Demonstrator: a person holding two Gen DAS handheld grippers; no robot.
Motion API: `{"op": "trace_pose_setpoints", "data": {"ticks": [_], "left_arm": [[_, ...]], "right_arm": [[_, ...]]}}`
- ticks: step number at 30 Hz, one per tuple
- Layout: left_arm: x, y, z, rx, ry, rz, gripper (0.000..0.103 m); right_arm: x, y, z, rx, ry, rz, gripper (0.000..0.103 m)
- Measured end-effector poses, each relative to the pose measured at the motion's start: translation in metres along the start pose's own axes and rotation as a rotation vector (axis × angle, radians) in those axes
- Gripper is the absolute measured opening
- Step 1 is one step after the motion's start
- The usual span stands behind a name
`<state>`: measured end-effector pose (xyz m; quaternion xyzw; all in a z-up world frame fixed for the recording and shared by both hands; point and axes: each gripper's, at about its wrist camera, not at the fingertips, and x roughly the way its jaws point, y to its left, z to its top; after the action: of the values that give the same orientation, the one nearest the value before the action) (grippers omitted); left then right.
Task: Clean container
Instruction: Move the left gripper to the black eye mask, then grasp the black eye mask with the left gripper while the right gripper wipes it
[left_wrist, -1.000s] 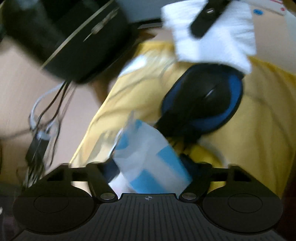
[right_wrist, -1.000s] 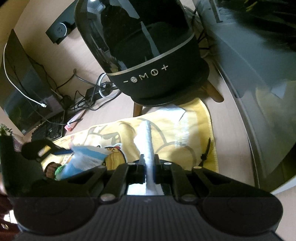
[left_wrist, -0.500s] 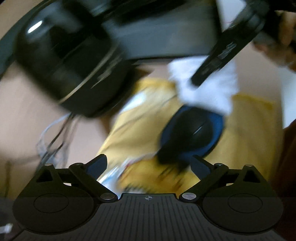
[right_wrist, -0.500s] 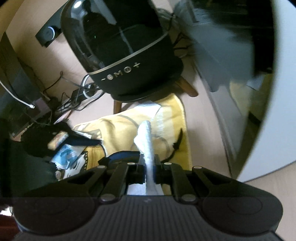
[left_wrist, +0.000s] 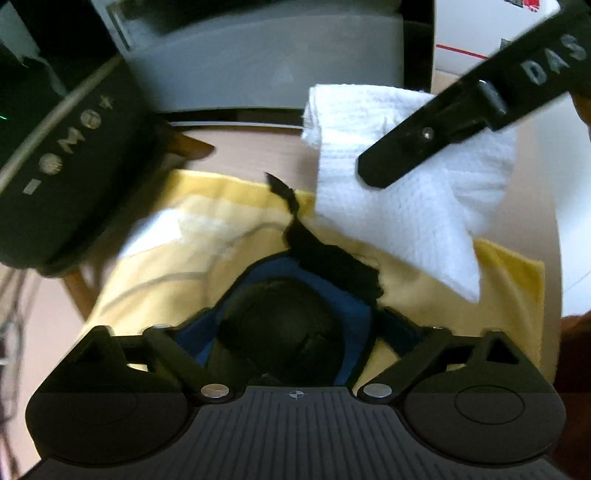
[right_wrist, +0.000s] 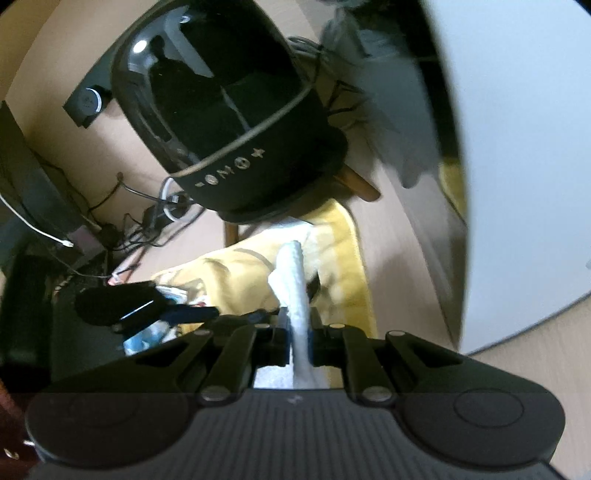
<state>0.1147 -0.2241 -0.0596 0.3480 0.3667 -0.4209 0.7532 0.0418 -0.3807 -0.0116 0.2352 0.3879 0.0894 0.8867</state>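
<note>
Left gripper (left_wrist: 291, 343) spread open around black-and-blue case (left_wrist: 284, 325) on yellow cloth (left_wrist: 424, 291), right gripper (right_wrist: 299, 332) clamped on white paper towel (right_wrist: 295, 280), black speaker (right_wrist: 236, 125) behind.

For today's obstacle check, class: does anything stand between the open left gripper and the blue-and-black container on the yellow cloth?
Nothing visible does: the container lies inside the open left gripper, on the yellow cloth; the right gripper holds its paper towel beyond.

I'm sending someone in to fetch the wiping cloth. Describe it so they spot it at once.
Start at the big glossy black appliance with the row of button symbols, then look to the yellow towel spread in front of it. Above the towel's far edge hangs a folded white paper towel, pinched in the right gripper; it is the only white, waffle-textured thing there.
</note>
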Motion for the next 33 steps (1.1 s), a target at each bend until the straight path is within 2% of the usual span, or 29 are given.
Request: {"op": "trace_pose_setpoints", "data": {"ticks": [2, 3, 6, 10, 11, 12, 15, 17, 19, 22, 24, 26, 31, 33], "left_arm": [[-0.016, 0.007, -0.006, -0.018, -0.008, 0.013, 0.081], [-0.024, 0.011, -0.009, -0.041, -0.013, 0.009, 0.077], [-0.050, 0.017, -0.018, -0.096, -0.047, 0.023, 0.081], [-0.057, 0.020, -0.030, -0.115, -0.035, 0.094, 0.082], [-0.059, 0.022, -0.030, -0.131, -0.041, 0.086, 0.082], [-0.062, 0.024, -0.030, -0.150, -0.048, 0.065, 0.082], [-0.071, 0.023, -0.028, -0.207, -0.068, -0.039, 0.082], [-0.073, 0.024, -0.030, -0.247, -0.075, -0.088, 0.082], [-0.071, 0.031, -0.035, -0.314, -0.071, -0.111, 0.082], [-0.064, 0.046, -0.046, -0.447, -0.048, -0.121, 0.081], [-0.061, 0.055, -0.051, -0.531, -0.049, -0.152, 0.081], [-0.062, 0.067, -0.057, -0.643, -0.077, -0.214, 0.081], [-0.051, 0.105, -0.078, -1.015, -0.154, -0.462, 0.081], [-0.046, 0.111, -0.088, -1.113, -0.155, -0.513, 0.081]], "right_arm": [[0.003, 0.007, 0.006, -0.010, 0.004, 0.038, 0.010], [0.006, 0.012, 0.009, -0.017, 0.009, 0.064, 0.010], [0.018, 0.034, 0.017, -0.035, 0.034, 0.142, 0.010], [0.028, 0.066, 0.023, -0.067, 0.092, 0.328, 0.010], [0.031, 0.073, 0.023, -0.091, 0.115, 0.340, 0.010], [0.035, 0.079, 0.022, -0.118, 0.139, 0.348, 0.010], [0.041, 0.082, 0.014, -0.196, 0.170, 0.249, 0.010], [0.041, 0.074, 0.013, -0.211, 0.160, 0.170, 0.010], [0.041, 0.064, 0.011, -0.223, 0.142, 0.083, 0.010], [0.042, 0.042, 0.010, -0.168, 0.157, 0.032, 0.010], [0.042, 0.035, 0.008, -0.123, 0.164, 0.053, 0.010], [0.040, 0.031, 0.006, -0.079, 0.165, 0.091, 0.010], [0.039, 0.040, 0.006, -0.048, 0.158, 0.198, 0.010], [0.041, 0.045, 0.005, -0.060, 0.168, 0.209, 0.010]]}}
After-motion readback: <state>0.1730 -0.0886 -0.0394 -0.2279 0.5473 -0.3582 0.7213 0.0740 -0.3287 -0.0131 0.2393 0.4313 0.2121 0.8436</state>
